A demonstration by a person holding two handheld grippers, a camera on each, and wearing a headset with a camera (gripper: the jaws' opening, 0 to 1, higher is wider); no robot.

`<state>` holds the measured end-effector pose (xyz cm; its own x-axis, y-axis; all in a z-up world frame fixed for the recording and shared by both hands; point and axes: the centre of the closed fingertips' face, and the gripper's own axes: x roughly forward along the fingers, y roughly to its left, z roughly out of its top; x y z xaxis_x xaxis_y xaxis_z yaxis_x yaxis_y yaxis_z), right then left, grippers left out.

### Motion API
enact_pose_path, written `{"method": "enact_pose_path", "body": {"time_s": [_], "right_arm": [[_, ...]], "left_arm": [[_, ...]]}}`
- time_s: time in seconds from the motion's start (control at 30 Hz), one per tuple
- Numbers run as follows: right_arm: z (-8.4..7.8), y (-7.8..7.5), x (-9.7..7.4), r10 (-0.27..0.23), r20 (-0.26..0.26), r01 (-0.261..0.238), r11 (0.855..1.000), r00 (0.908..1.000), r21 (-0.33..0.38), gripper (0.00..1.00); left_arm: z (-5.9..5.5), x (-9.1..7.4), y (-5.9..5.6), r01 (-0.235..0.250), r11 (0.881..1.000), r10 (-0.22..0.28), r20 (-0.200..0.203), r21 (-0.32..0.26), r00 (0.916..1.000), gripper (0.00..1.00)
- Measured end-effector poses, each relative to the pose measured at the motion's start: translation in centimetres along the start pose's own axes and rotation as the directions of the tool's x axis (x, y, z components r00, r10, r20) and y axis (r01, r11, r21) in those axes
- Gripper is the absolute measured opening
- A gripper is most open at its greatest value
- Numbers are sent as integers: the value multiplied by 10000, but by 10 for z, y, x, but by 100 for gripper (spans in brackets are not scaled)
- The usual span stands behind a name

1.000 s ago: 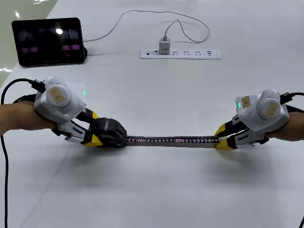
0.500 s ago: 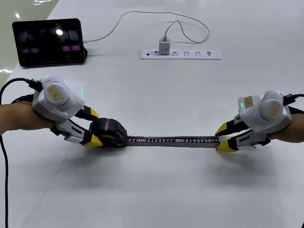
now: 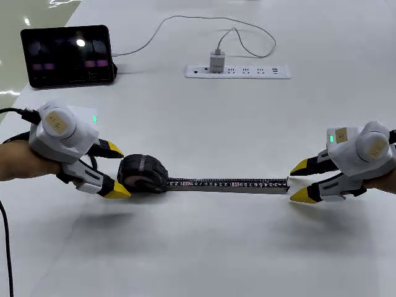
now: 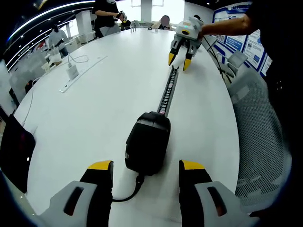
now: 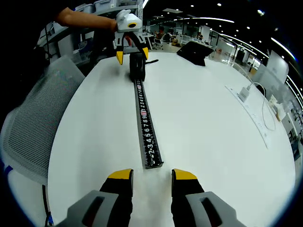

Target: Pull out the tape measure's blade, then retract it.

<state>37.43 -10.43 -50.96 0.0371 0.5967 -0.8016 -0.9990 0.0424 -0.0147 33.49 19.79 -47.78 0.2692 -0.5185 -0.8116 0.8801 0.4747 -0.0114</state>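
Lying untouched between left tongs (image 3: 117, 170) and right tongs (image 3: 299, 182), both wide open: tape measure (image 3: 142, 174), blade (image 3: 229, 183) out.

In the head view the numerals on the blade (image 3: 229, 183) are too small to read. The hand (image 3: 385, 181) behind the right gripper (image 3: 298, 184) is cut off by the right edge, and the black cable (image 3: 7, 253) runs out of the frame at the bottom left. The tablet (image 3: 68, 54) screen carries blurred coloured patches, perhaps icons, too soft to make out. In the right gripper view the tape measure's case (image 5: 138, 66) sits small and far off, its far side hidden behind the left gripper (image 5: 132, 56), and the blade's farther numerals blur beyond reading.
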Motion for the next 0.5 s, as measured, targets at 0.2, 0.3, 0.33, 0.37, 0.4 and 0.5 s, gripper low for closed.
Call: {"method": "enact_pose_path", "body": {"time_s": [0.2,0.3,0.33,0.37,0.4,0.5], "right_arm": [[0,4,-3,-152,118,149,9997,9998,196,34],[0,7,-5,-192,187,187,9995,9996,262,36],[0,7,-6,-242,219,235,9992,9995,308,37],[0,8,-6,-269,266,259,9989,9993,384,38],[0,9,-7,-310,297,296,9986,9991,443,39],[1,12,-8,-400,392,379,9979,9984,530,42]], "left_arm": [[-4,-2,-4,-182,9990,190,200,-406,9996,56],[-4,-3,-5,-299,9975,324,373,-646,9988,58],[-4,-4,-7,-352,9968,383,425,-714,9984,58],[-4,-4,-8,-378,9964,414,464,-758,9981,59],[-3,-5,-9,-429,9954,477,543,-853,9974,60],[-3,-7,-12,-520,9931,596,706,-1049,9957,61]]}}
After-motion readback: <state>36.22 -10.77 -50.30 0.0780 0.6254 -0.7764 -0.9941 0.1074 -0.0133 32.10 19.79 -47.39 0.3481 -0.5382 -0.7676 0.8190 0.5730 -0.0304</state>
